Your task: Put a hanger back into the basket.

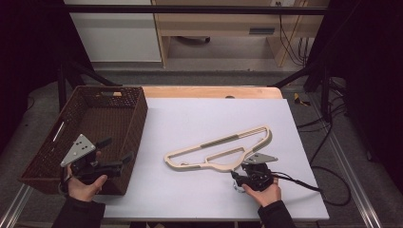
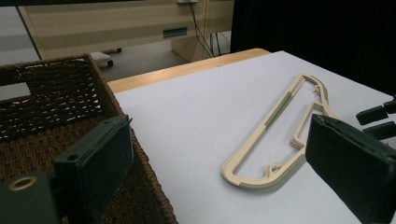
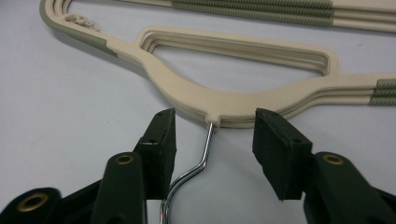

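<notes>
Right gripper (image 3: pixel 212 126) sits low over the white table surface (image 1: pixel 199 123) at the near right, held in the person's right hand (image 1: pixel 263 190), with its two black jaws apart on either side of the metal hook (image 3: pixel 196 170) of a cream plastic hanger (image 1: pixel 223 149). Neither pad touches the wire: the hook's stem runs up the gap between them, closer to the left-hand jaw in the right gripper view, and meets the hanger's neck just beyond the jaw tips. That hanger lies flat on the white surface, right of the middle of the table, its long bar slanting up toward the far right in the high view, with grey-green ribbed strips along the bar and at its ends. Left gripper (image 1: pixel 114 156) is held in the left hand (image 1: pixel 85 185) above the near right corner of a dark brown woven basket (image 1: pixel 57 142), which stands at the left edge of the table; its jaws are wide apart with nothing between them, and they point across the table toward the hanger, well apart from it.
</notes>
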Action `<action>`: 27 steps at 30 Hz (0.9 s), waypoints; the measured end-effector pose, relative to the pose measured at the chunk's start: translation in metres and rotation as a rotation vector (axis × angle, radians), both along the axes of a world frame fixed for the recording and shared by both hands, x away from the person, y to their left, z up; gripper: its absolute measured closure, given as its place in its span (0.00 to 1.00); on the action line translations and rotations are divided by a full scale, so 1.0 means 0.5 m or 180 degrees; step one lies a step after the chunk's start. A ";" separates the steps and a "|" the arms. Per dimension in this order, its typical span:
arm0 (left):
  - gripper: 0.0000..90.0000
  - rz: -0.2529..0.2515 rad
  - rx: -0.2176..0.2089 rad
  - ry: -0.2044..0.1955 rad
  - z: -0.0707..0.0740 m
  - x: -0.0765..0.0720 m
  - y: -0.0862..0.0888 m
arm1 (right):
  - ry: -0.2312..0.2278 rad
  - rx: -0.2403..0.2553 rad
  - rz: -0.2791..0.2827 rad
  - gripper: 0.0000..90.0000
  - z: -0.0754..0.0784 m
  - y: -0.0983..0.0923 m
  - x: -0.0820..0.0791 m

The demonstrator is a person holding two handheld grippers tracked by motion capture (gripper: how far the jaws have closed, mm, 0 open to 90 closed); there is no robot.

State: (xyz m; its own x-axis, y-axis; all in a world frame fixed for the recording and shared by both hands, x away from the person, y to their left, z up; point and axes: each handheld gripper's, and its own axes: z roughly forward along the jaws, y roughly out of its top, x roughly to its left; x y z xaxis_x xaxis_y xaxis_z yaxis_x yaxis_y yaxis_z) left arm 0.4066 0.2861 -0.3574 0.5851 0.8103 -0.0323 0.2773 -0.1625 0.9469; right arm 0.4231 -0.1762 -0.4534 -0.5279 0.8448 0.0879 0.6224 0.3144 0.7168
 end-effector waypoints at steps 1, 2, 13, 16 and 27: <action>0.08 -0.0001 -0.0001 -0.0002 0.000 0.000 0.000 | 0.0029 0.0017 -0.0036 0.60 -0.004 -0.003 0.003; 0.08 0.0000 0.0001 -0.0004 0.001 -0.001 -0.001 | 0.0057 0.0022 -0.0038 0.62 -0.006 -0.006 0.005; 0.09 -0.0013 0.0023 -0.0006 0.000 -0.001 -0.009 | 0.0280 0.0058 0.0015 0.78 -0.025 0.000 0.014; 0.09 -0.0028 0.0037 -0.0012 0.000 -0.001 -0.013 | 0.0312 0.0028 0.0006 0.82 -0.031 0.003 0.019; 0.09 -0.0082 0.0085 0.0008 -0.003 -0.003 -0.032 | 0.0430 0.0115 -0.0127 0.96 -0.029 0.007 0.022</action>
